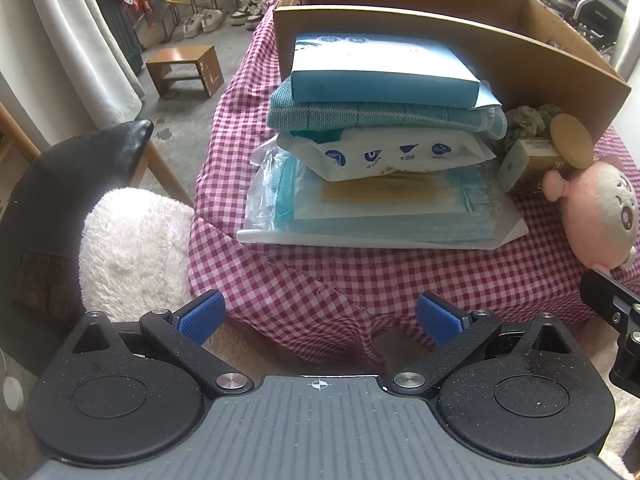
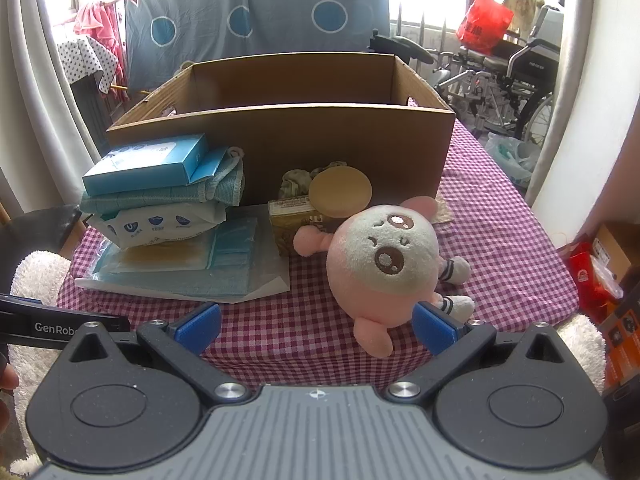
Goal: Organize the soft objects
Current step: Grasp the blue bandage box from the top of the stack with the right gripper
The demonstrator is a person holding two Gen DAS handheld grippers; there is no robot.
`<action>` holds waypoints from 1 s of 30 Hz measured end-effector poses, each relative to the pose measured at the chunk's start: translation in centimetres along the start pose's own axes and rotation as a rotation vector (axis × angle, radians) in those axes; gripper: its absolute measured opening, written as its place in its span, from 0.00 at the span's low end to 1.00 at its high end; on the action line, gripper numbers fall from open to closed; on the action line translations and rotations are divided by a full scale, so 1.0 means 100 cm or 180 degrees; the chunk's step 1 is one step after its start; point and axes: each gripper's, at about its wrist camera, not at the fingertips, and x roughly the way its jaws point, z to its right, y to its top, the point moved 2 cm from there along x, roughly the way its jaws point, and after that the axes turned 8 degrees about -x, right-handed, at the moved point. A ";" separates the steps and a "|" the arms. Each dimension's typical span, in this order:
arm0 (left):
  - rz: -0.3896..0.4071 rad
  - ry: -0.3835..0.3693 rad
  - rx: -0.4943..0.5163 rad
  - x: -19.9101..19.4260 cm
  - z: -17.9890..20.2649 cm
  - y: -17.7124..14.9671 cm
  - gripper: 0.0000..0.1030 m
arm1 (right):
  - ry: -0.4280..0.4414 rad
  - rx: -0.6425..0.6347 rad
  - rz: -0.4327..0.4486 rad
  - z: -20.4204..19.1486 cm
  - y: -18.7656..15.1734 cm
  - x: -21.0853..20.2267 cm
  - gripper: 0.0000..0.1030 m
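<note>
Blue pads on the right gripper (image 2: pixel 316 330) sit closest, spread wide apart with nothing between them. Right past them lies the pink plush toy (image 2: pixel 380 264) on the checked tablecloth (image 2: pixel 500 240), and one pad is just beside the toy's foot. The left gripper (image 1: pixel 320 318) is wide open too and holds nothing; it hangs near the table's front edge, in front of a pile. That pile has a blue box (image 1: pixel 384 76) on top, then a folded teal towel (image 1: pixel 380 116), a wipes pack (image 1: pixel 396 156) and a flat bag of blue masks (image 1: pixel 384 208) at the bottom. Behind everything stands the open cardboard box (image 2: pixel 344 144), which looks like the place to put things. Next to the toy are a small yellow box (image 2: pixel 292 220) with a round puff (image 2: pixel 340 194) leaning on it. The toy is round and squishy, so I think a pinch on just its foot or arm could let it slip and drop. A big push could knock the puff over. The pile looks wobbly, so grabbing a lower thing could tip the blue box off. The cloth hangs loose and could get pulled too.
</note>
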 end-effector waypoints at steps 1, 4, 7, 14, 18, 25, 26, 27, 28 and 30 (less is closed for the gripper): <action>-0.0001 -0.0001 0.0000 0.000 -0.001 0.000 1.00 | -0.0004 0.0001 -0.0004 0.000 0.000 0.000 1.00; 0.0000 0.0000 -0.0003 0.001 0.000 0.000 0.99 | -0.0020 0.0000 0.0001 0.000 0.000 0.000 1.00; -0.0002 -0.0001 -0.0008 0.001 -0.002 -0.001 1.00 | -0.0042 0.0002 0.0013 0.001 0.001 0.000 1.00; 0.0093 -0.0065 0.0010 -0.002 -0.004 0.002 1.00 | 0.0060 0.0078 0.0161 0.010 0.011 -0.004 1.00; 0.0385 -0.0334 -0.0036 -0.014 -0.016 0.009 0.99 | 0.0251 0.0180 0.0502 0.021 0.030 -0.017 1.00; 0.1199 -0.0843 0.0011 -0.046 -0.038 0.030 0.99 | 0.0959 0.0318 0.1143 0.025 0.078 -0.032 1.00; 0.1256 -0.0908 0.0031 -0.048 -0.039 0.034 0.99 | 0.1103 0.0334 0.1170 0.024 0.085 -0.029 1.00; 0.1282 -0.0960 0.0063 -0.048 -0.038 0.040 0.99 | 0.1244 0.0351 0.1171 0.022 0.091 -0.025 1.00; 0.1291 -0.1001 0.0115 -0.045 -0.035 0.045 0.99 | 0.1355 0.0365 0.1149 0.019 0.096 -0.019 0.99; 0.1321 -0.1012 0.0262 -0.040 -0.029 0.052 0.98 | 0.1518 0.0379 0.1051 0.009 0.108 -0.004 0.92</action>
